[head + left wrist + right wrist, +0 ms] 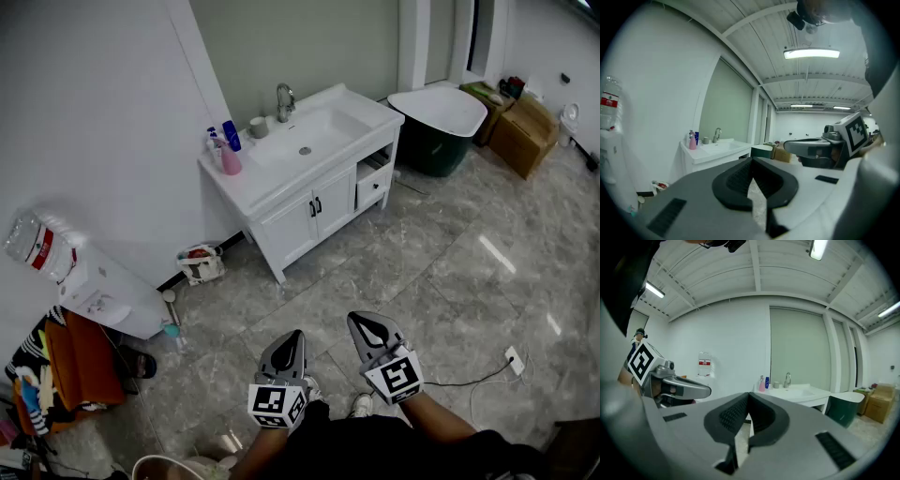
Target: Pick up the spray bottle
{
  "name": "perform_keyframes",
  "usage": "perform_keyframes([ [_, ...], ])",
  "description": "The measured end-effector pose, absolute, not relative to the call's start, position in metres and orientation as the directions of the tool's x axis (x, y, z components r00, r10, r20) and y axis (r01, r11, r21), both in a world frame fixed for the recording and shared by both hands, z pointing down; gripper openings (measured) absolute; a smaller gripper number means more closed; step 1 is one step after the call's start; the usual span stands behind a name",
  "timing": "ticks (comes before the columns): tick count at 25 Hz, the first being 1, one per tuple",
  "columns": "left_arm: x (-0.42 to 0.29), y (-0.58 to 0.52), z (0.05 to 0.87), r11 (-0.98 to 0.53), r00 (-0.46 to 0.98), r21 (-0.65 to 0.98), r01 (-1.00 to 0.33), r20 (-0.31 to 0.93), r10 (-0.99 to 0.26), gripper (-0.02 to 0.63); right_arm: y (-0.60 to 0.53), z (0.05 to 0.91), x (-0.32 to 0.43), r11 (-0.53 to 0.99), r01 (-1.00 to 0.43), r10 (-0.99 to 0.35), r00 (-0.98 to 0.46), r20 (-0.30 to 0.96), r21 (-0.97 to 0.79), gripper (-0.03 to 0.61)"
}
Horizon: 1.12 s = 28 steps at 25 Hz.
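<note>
Both grippers were held low in front of the person, side by side over the grey marble floor (441, 272) and well apart from the white vanity (314, 211). The left gripper (292, 337) had its fingers closed tip to tip with nothing between them, as its own view showed. The right gripper (362, 323) was likewise closed and empty, its dark pads meeting at the front.

The pink spray bottle (230, 159) stood upright at the left end of the worktop (253, 187), to the left of the basin (314, 131) and close to the white wall. A blue bottle (231, 136) stood just behind it, nearer the back left corner. A small cup (259, 127) sat along the back edge between the bottles and the tap (284, 101).

To the right of the vanity was a dark green tub (431, 150) with a white lid, and beyond it cardboard boxes (525, 131). At the left wall stood a water dispenser (103, 295) with its bottle on top, and a small bag (200, 263) lay on the floor near the vanity's left end
</note>
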State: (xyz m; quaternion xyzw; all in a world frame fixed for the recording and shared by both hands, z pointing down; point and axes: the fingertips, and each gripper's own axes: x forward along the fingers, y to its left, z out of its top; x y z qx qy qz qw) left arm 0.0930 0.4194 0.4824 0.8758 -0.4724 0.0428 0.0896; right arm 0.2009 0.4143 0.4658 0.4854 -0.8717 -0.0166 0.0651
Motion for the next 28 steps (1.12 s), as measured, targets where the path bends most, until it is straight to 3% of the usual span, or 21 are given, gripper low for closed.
perform_keyframes([
  [26,0.050,0.391,0.479,-0.475,0.488,0.115,-0.873,0.166,-0.857,-0.005,0.385,0.438,0.165,0.575,-0.811,-0.816,-0.578,-0.001,0.107,0.002],
  [28,0.046,0.385,0.479,-0.470,0.483,0.115,-0.875,0.165,-0.860,-0.005,0.377,0.439,0.160,0.583,-0.803,-0.810,-0.587,0.008,0.123,0.059],
])
